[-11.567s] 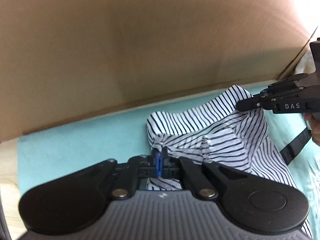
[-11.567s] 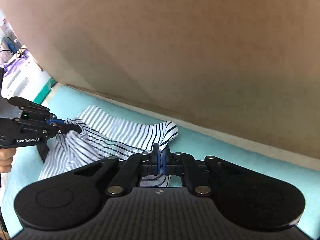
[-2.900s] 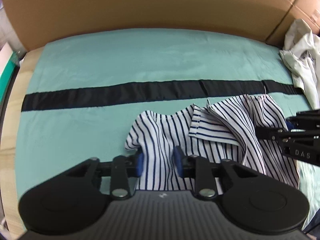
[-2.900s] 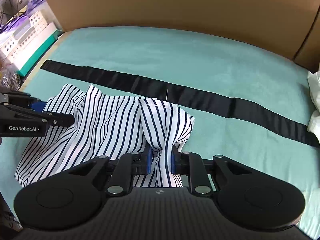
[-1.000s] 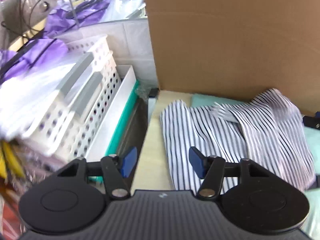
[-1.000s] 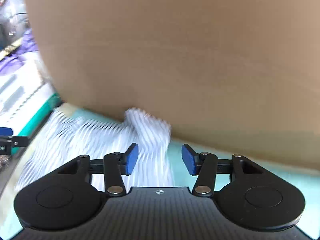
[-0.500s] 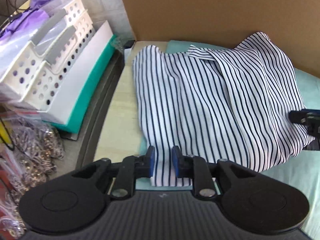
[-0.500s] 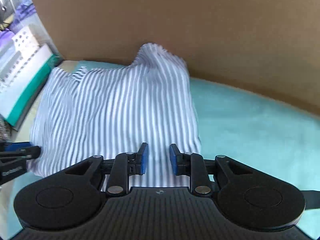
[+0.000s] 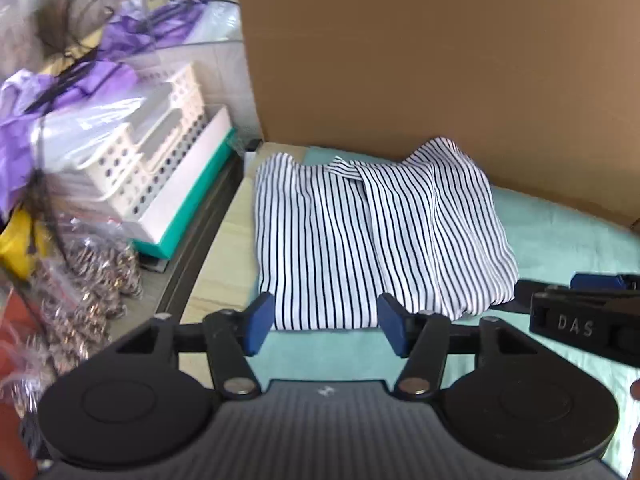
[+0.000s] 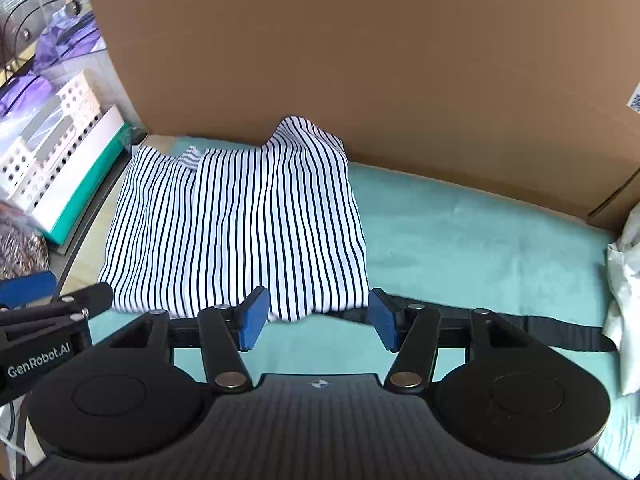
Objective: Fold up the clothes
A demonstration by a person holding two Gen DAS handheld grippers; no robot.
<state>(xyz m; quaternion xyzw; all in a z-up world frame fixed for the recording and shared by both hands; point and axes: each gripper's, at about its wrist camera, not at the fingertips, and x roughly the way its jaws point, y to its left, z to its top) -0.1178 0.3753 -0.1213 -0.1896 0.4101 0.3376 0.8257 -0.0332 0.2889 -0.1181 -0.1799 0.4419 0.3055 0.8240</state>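
Observation:
A white shirt with dark stripes (image 9: 372, 236) lies folded into a rough rectangle at the far left corner of the teal cloth (image 9: 560, 236), against the cardboard wall; it also shows in the right wrist view (image 10: 240, 224). My left gripper (image 9: 326, 326) is open and empty, just in front of the shirt's near edge. My right gripper (image 10: 316, 320) is open and empty at the shirt's near right corner. Each gripper shows in the other's view, the right gripper (image 9: 584, 308) at the right and the left gripper (image 10: 48, 304) at the left.
A tall cardboard wall (image 10: 360, 60) closes off the back. White perforated baskets (image 9: 152, 152), a teal-edged box and bags of clutter stand off the table's left edge. A black strip (image 10: 560, 330) runs across the teal cloth. A pale garment (image 10: 626, 292) lies at the right edge.
Both grippers have opened wide and let go of the shirt's near edge, then drawn back a little. The folded shirt lies still by the wall.

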